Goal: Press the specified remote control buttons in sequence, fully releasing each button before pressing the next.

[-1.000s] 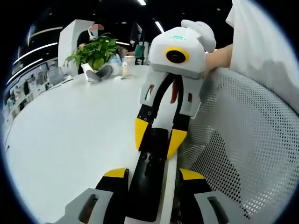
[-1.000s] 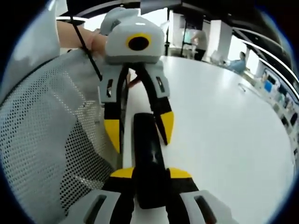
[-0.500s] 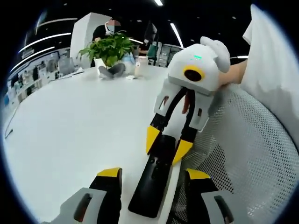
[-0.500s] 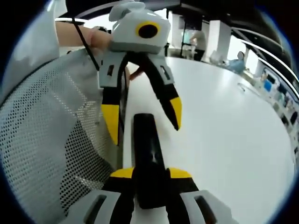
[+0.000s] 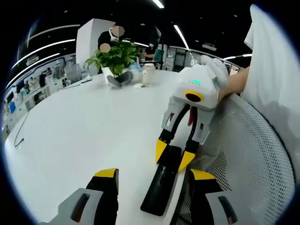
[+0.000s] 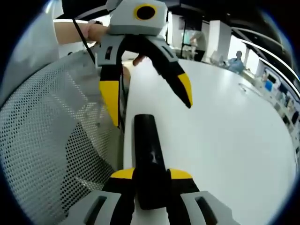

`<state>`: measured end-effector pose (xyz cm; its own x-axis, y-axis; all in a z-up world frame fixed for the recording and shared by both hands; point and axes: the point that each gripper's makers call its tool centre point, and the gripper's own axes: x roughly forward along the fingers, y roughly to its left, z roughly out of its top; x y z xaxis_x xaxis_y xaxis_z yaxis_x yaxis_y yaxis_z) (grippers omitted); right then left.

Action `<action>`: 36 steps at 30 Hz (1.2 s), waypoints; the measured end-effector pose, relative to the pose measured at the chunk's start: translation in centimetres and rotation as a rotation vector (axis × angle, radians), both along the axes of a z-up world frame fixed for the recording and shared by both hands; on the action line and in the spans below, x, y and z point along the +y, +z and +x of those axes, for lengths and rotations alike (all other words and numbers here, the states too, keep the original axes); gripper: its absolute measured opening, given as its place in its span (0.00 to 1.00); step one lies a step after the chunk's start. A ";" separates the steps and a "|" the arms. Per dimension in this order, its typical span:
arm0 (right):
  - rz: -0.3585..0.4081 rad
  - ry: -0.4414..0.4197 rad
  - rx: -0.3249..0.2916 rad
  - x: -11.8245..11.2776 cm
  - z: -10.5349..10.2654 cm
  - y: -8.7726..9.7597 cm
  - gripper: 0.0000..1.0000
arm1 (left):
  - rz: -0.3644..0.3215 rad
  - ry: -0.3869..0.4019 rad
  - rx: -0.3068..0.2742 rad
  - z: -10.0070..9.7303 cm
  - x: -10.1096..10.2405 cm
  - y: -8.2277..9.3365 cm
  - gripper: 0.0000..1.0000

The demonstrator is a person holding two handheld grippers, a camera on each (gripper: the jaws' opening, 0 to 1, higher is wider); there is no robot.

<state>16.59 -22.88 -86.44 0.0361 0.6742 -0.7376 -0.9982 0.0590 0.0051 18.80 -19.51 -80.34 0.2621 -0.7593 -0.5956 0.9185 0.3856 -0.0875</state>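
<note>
- Holding one end of the black remote control between its yellow-tipped jaws, your right gripper is clamped on the body; the left gripper view shows that same gripper pinching the remote's far end.
- Your left gripper stands with its jaws spread wide and nothing between them; the remote lies in the gap without touching either tip. In the right gripper view that gripper hangs above the remote, apart from it, its tips splayed.
- The remote rests flat on the white table, right along the edge, just beside a white mesh chair back.
- Your hand in a white glove grips the right tool; a potted plant and a small bottle sit well away at the far side.
- No tip is on a button now, so I judge this a release between presses.
- Risk: a wide-open left tool coming down could land a tip on the wrong key or on two at once.
- Risk: pushing down off-centre so near the table edge could tip or slide the remote towards the chair if the right clamp loosens.
</note>
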 end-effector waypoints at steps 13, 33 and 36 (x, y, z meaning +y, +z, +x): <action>-0.001 0.005 -0.002 0.0 0.0 0.0 0.22 | -0.116 0.131 -0.085 1.8 0.3 4.4 0.69; 0.004 0.003 0.000 0.1 0.0 0.0 0.22 | -0.301 0.388 -0.204 4.5 3.7 9.1 0.91; 0.005 0.002 0.001 0.1 0.0 0.0 0.22 | -0.299 0.428 -0.222 4.6 4.8 9.5 0.95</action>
<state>16.59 -22.79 -86.44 0.0343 0.6778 -0.7345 -0.9984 0.0570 0.0060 23.36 -14.71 -70.87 0.6776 -0.6855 -0.2664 0.6949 0.7154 -0.0730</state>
